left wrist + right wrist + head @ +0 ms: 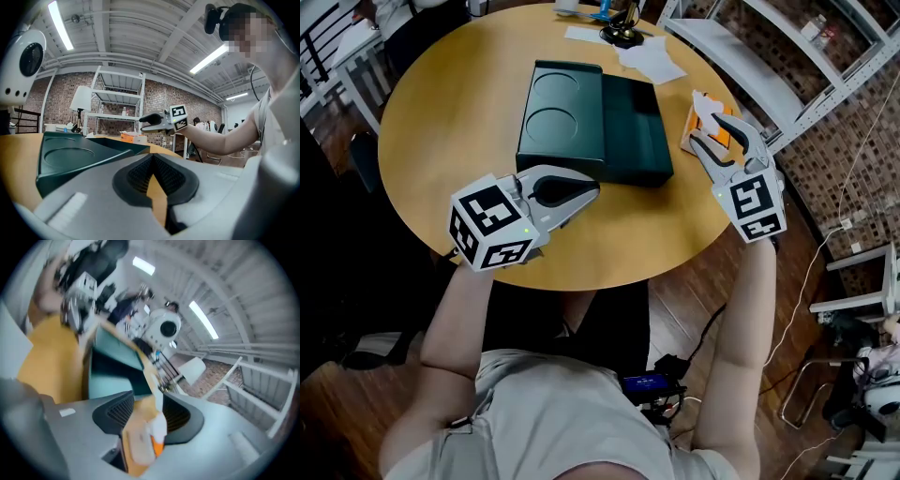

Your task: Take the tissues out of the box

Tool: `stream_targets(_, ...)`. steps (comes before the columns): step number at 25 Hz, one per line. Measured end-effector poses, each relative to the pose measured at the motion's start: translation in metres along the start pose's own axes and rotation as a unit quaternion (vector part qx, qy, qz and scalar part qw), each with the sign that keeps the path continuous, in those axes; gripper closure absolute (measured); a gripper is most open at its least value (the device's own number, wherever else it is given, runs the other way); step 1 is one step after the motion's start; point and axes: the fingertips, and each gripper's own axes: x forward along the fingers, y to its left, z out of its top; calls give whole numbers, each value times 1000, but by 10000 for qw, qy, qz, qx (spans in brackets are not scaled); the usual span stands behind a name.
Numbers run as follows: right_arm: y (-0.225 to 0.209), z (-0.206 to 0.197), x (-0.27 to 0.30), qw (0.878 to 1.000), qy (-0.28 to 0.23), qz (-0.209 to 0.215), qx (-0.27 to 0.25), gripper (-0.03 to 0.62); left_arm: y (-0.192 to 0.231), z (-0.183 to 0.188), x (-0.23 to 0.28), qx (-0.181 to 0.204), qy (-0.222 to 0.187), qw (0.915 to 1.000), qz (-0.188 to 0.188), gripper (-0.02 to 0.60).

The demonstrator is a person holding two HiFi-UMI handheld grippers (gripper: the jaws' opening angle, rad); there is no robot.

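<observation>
The orange and white tissue box (698, 127) lies near the right edge of the round wooden table (441, 122), with white tissue sticking up from it. My right gripper (713, 136) stands open over the box, one jaw on each side and neither pad pressing. The blurred right gripper view shows the tissue box (140, 441) in the gap of the right gripper (149, 404). My left gripper (592, 194) hovers at the near table edge, shut and empty, pointing at the dark green case (591, 122). In the left gripper view, the left gripper (151, 161) has its tips together.
The dark green case (70, 159) fills the table's middle, left of the tissue box (133, 137). White papers (652, 58) and a small dark object (623, 36) lie at the far edge. White metal shelving (787, 66) stands beyond the table to the right.
</observation>
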Motion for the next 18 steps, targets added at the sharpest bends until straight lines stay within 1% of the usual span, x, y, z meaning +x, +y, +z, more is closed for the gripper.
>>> stream_targets(1, 11, 28, -9, 9947, -761, 355, 594, 448, 0, 0, 0, -2, 2, 10000, 0, 581)
stream_targets(2, 27, 51, -17, 9793, -1397, 894, 1159, 510, 1, 0, 1, -2, 3, 10000, 0, 581)
stream_targets(3, 46, 66, -23, 9577, -1836, 1516, 1619, 527, 1, 0, 1, -1, 1, 10000, 0, 581)
stream_targets(4, 67, 76, -25, 9353, -2096, 2082, 1948, 526, 0, 0, 1, 1, -2, 10000, 0, 580)
stream_targets(5, 85, 82, -25, 9164, -2241, 2498, 2181, 531, 0, -1, 1, 1, -4, 10000, 0, 581)
stream_targets(6, 99, 86, -24, 9017, -2334, 2767, 2367, 545, -1, -1, 1, 1, -3, 10000, -2, 580)
stream_targets(8, 117, 94, -22, 8772, -2542, 3065, 2682, 565, -2, -2, 0, 0, -2, 10000, -5, 581)
stream_targets(10, 125, 102, -24, 8545, -2808, 3259, 2910, 590, -2, -1, 0, 2, -1, 10000, -5, 581)
stream_targets(12, 130, 106, -26, 8367, -3022, 3378, 3075, 591, -3, -1, 0, 0, 5, 10000, -3, 581)
stream_targets(13, 131, 105, -27, 8300, -3098, 3408, 3147, 591, -3, -1, 0, -5, 12, 10000, -3, 581)
stream_targets(15, 133, 104, -28, 8219, -3187, 3435, 3240, 592, -4, -1, -1, -12, 23, 10000, -6, 581)
stream_targets(17, 132, 105, -28, 8205, -3236, 3422, 3239, 592, -3, 1, -1, -1, 15, 10000, -8, 581)
stream_targets(18, 130, 105, -27, 8223, -3221, 3399, 3233, 592, -2, 2, -1, 9, 5, 10000, -6, 581)
